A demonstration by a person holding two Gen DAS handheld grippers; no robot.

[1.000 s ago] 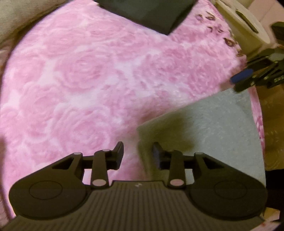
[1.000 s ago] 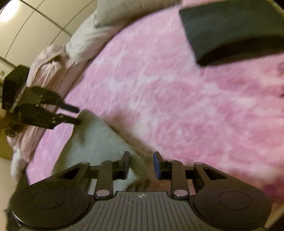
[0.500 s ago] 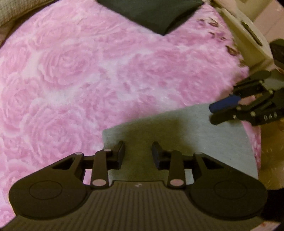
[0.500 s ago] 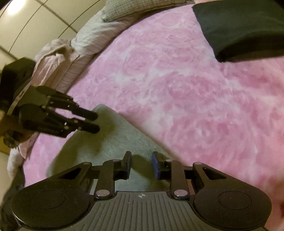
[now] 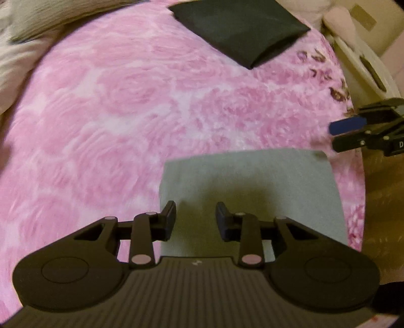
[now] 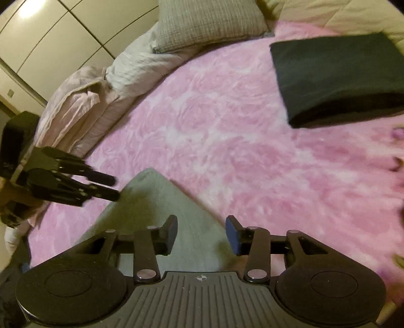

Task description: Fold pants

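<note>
Two hand-held grippers were over a bed covered by a pink rose-patterned blanket (image 5: 121, 106). Left hand-held gripper (image 5: 195, 214) sat at lower centre of its own view, jaws spread apart with a clear gap, nothing between them; grey fabric showed through the gap. Right hand-held gripper (image 6: 201, 228) sat at lower centre of its view, jaws likewise parted and empty.

Folded grey pants (image 5: 252, 181) lay flat on the blanket as a neat rectangle, lower right of centre in the left wrist view, directly below the left gripper's fingers. In the right wrist view the same pants (image 6: 156, 201) ran from lower centre up to a corner at mid-left, with one edge passing beneath the right gripper.

Right gripper appeared at the right edge of the left wrist view (image 5: 335, 136), blue pad visible, near the far right corner of the pants; whether it touched the cloth could not be told. Left gripper appeared at mid-left of the right wrist view (image 6: 115, 188), tips near the pants' corner.

Folded black garment (image 5: 240, 27) lay on the blanket at top centre, well apart from the pants. Grey pillow (image 6: 209, 22) and rumpled bedding (image 6: 83, 111) occupied upper left of the right wrist view. Some motion blur.
</note>
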